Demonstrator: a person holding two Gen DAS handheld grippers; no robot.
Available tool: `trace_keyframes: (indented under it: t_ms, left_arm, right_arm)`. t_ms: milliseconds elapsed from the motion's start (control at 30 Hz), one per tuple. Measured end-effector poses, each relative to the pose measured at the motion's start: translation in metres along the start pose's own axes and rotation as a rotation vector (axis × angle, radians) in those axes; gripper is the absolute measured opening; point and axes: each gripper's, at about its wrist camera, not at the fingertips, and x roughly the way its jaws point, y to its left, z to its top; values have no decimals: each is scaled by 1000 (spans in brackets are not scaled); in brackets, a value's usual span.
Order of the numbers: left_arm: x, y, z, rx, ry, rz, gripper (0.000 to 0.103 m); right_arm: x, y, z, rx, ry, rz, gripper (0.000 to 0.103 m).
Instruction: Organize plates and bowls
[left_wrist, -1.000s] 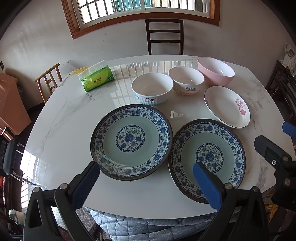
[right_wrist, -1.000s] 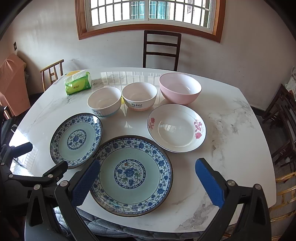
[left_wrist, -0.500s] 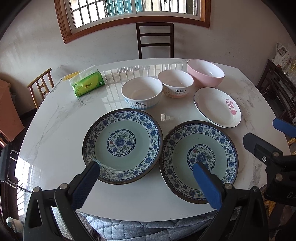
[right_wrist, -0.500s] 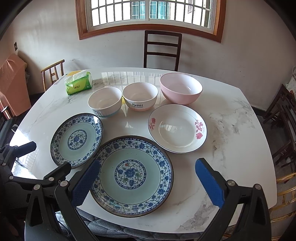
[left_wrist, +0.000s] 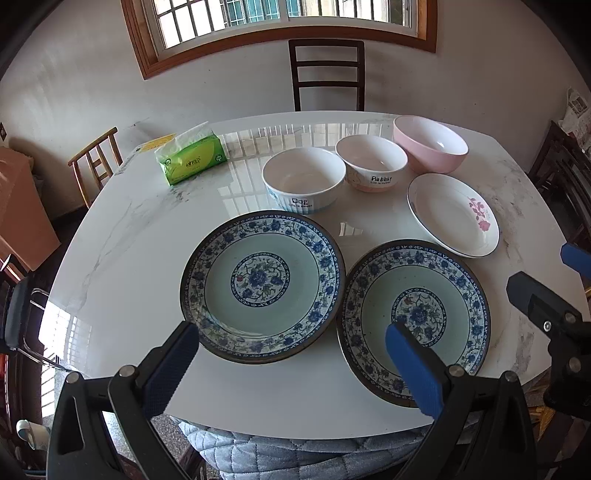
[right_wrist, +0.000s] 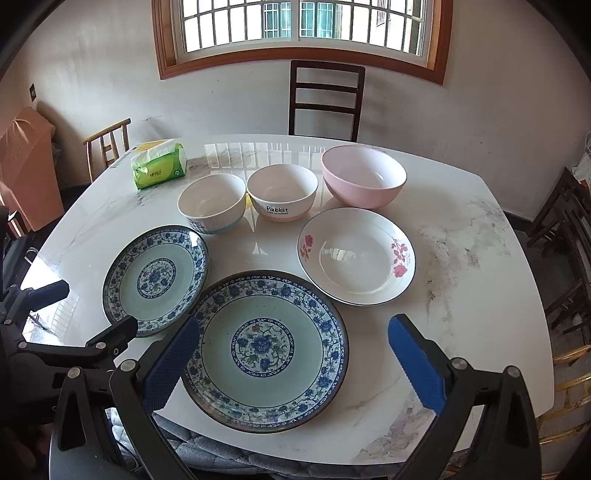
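Note:
Two blue-patterned plates lie side by side near the table's front edge: the left plate (left_wrist: 262, 284) (right_wrist: 155, 277) and the right plate (left_wrist: 413, 317) (right_wrist: 266, 347). A white plate with pink flowers (left_wrist: 452, 214) (right_wrist: 356, 254) lies to the right. Behind stand a "Dog" bowl (left_wrist: 303, 179) (right_wrist: 212, 201), a "Rabbit" bowl (left_wrist: 371, 162) (right_wrist: 282, 192) and a pink bowl (left_wrist: 430, 142) (right_wrist: 364, 181). My left gripper (left_wrist: 291, 363) is open and empty above the table's front edge, before the left plate. My right gripper (right_wrist: 293, 363) is open and empty over the right plate.
A green tissue pack (left_wrist: 192, 157) (right_wrist: 159, 170) sits at the back left of the white marble table (left_wrist: 122, 236) (right_wrist: 472, 266). A dark chair (left_wrist: 327, 75) stands behind the table, a wooden chair (left_wrist: 94, 160) at the left. A quilted cushion (left_wrist: 295, 454) lies below the front edge.
The left gripper's view has shifted right and tilted up a little, so the plates sit farther right in its frame. The right gripper has hardly moved. Both stay open.

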Motion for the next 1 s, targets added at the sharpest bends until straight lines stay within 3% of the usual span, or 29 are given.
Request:
trace_keyframes:
  t_ms: [1000]
  left_arm:
    - [-2,1,2,-5,-1,5,103]
  right_arm:
    - [-4,3,1,-7,-6,8,99]
